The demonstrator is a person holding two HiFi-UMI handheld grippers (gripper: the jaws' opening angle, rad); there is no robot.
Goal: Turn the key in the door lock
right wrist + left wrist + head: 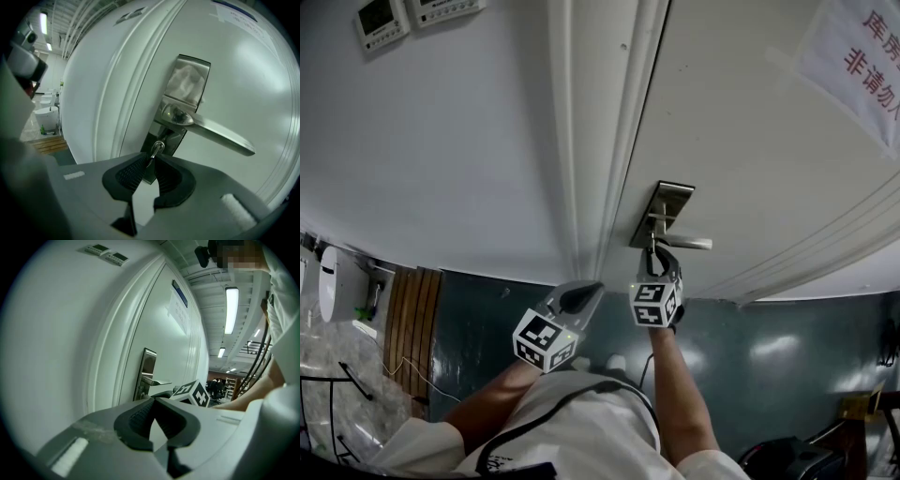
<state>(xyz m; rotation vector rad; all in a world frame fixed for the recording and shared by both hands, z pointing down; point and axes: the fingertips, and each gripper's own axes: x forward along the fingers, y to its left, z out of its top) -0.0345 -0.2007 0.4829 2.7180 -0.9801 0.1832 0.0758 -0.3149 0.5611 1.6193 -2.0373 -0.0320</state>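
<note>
Lock plate (187,86) was mirror-polished metal; lever handle (220,133) satin metal; key (157,149) bright metal; door (243,70) smooth, matt white; pads (131,173) of the right gripper (151,158) ribbed, matt black.

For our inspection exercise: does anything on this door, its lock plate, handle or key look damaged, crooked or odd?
Nothing stands out. The lock plate lies flat on the door, the lever handle looks unbent, and the key sits in its cylinder, pinched by the right gripper.

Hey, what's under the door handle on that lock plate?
A key sticks out of the lock plate just under the door handle, with the right gripper shut on its head. The keyhole and the key's blade are covered, so they cannot be seen.
</note>
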